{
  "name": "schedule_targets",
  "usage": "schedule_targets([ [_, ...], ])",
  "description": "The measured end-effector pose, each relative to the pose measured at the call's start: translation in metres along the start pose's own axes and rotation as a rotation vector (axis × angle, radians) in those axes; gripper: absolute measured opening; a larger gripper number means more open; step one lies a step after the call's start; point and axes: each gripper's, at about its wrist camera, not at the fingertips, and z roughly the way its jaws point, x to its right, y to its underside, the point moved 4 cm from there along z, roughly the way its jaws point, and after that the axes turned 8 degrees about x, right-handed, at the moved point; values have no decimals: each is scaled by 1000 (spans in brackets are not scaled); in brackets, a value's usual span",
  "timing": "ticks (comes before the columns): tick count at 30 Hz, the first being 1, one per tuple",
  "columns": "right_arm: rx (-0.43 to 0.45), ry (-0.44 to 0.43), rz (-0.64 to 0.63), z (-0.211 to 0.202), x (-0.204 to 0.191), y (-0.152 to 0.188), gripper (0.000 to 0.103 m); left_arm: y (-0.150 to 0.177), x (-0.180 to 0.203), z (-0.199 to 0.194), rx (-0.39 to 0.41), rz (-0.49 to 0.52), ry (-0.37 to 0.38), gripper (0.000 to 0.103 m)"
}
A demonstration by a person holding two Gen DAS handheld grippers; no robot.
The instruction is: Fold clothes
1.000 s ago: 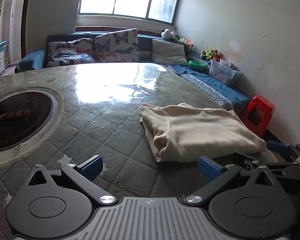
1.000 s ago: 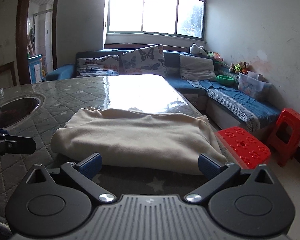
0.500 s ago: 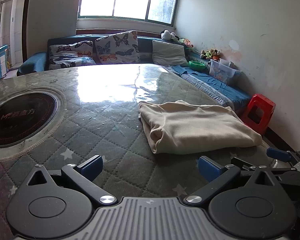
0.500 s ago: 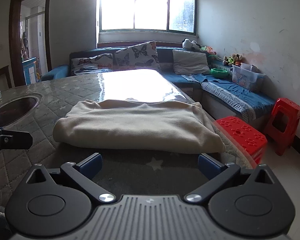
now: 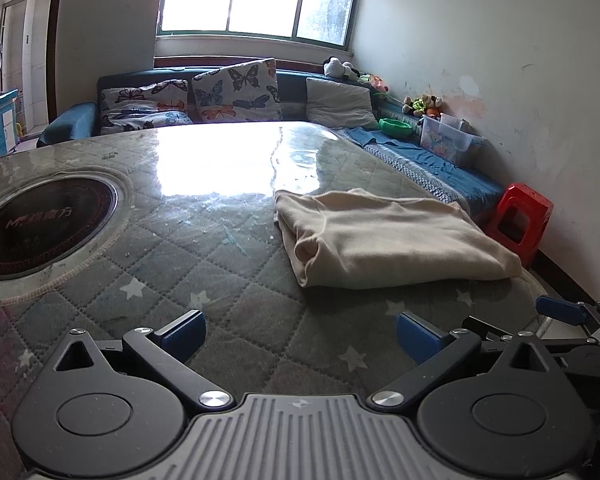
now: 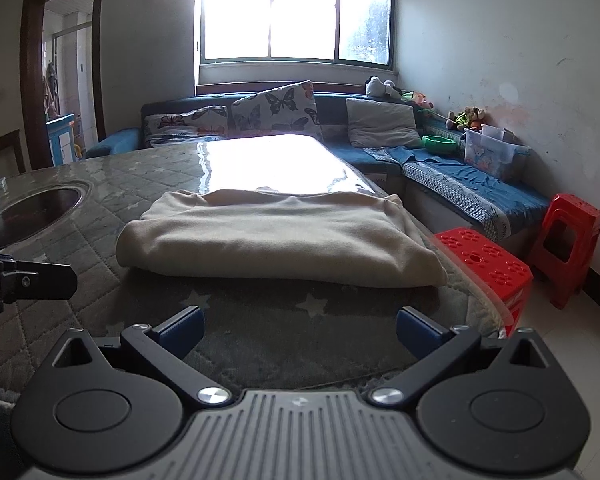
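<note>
A folded cream garment (image 5: 384,240) lies flat on the quilted table near its right edge; it also shows in the right wrist view (image 6: 276,236). My left gripper (image 5: 300,334) is open and empty, hovering over the table short of the garment and to its left. My right gripper (image 6: 300,330) is open and empty, at the table's near edge in front of the garment. A tip of the right gripper shows in the left wrist view (image 5: 560,310). Part of the left gripper shows in the right wrist view (image 6: 32,282).
A round dark hob (image 5: 40,228) is set in the table at the left. Red plastic stools (image 6: 488,268) (image 6: 566,236) stand on the floor right of the table. A blue sofa (image 5: 432,164) with cushions and toys runs along the far and right walls.
Both grippers have drawn back from the garment toward the table's near edge. The garment lies still, folded, and both grippers stay open.
</note>
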Motion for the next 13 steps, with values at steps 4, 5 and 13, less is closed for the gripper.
schedule_targets([
  [4,-9,-1,0,0,0,5,103,4,1,1,-10,-2,-4,103],
  [5,-11,0,-1,0,-1,6,103,4,1,1,-11,-4,-4,103],
  [13,-13,-3,-2,-2,-1,7,103,6,2,1,-17,-3,-9,103],
])
